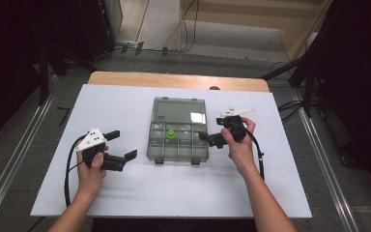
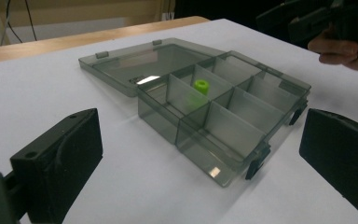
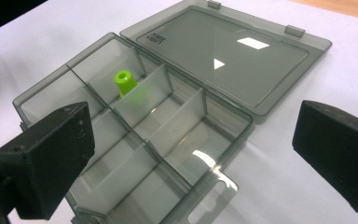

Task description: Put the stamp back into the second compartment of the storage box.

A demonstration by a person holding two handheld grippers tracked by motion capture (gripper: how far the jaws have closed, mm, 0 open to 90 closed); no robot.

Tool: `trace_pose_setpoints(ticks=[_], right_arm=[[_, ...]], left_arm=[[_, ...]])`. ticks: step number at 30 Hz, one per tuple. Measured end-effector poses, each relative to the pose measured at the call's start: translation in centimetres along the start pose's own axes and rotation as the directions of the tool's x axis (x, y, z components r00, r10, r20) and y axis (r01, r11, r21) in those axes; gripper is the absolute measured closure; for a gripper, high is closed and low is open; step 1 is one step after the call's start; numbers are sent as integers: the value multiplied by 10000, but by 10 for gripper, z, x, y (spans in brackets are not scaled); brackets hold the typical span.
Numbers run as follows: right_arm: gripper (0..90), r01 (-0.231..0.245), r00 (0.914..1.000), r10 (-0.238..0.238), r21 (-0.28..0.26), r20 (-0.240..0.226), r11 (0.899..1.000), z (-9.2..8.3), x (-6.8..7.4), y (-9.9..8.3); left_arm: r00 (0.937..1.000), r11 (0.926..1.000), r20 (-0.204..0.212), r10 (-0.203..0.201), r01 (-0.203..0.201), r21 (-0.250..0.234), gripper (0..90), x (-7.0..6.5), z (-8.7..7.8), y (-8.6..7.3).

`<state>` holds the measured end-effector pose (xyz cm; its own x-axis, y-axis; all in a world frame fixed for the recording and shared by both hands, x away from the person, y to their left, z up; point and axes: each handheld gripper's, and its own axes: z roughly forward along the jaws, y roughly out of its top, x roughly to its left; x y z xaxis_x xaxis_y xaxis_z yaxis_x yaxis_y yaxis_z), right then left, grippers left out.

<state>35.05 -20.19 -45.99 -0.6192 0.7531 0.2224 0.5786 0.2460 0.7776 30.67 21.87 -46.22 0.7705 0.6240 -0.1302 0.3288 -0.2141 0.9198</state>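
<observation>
A smoky grey translucent plastic compartment box (image 1: 178, 142) lies open in the middle of the white surface (image 1: 125, 188), its flat lid (image 1: 180, 110) folded back and resting on the surface on the far side. Inside, thin dividers split the tray into several compartments. A small bright green plastic peg (image 1: 171, 134) stands upright in a compartment of the far row, second from the left in the high view, near the hinge side; it appears to have a narrower neck on top, though the blur makes its shape hard to read.

The left gripper (image 1: 124, 145) is held above the surface to the left of the box, well apart from it, its fingers spread wide and holding nothing. The right gripper (image 1: 206, 137) sits just beside the box's right edge, pointing towards it; in the right gripper view its fingers also stand wide apart and empty, with the box's compartments between them
</observation>
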Motion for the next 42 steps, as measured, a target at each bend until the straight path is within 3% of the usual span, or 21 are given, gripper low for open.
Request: trace_pose_setpoints(ticks=[5,11,16,26,42], right_arm=[[0,-180,9998,179,-159,-14,9997,-3,-4,-2],[0,-184,9998,186,-252,59,9995,-3,-6,-3],[0,-433,9991,433,-377,-18,9984,-1,-12,-2],[0,-433,9991,435,-545,24,9976,0,-21,3],[0,-310,9995,305,-545,-108,9980,7,-25,21]], left_arm=[[10000,9999,-44,64,-65,-154,0,1,3,10],[9998,9997,-93,177,-176,150,0,3,16,15],[9999,10000,55,84,-84,13,0,5,25,21],[9993,9997,307,207,-210,119,0,8,46,33],[9987,9999,485,-144,140,90,0,7,63,42]])
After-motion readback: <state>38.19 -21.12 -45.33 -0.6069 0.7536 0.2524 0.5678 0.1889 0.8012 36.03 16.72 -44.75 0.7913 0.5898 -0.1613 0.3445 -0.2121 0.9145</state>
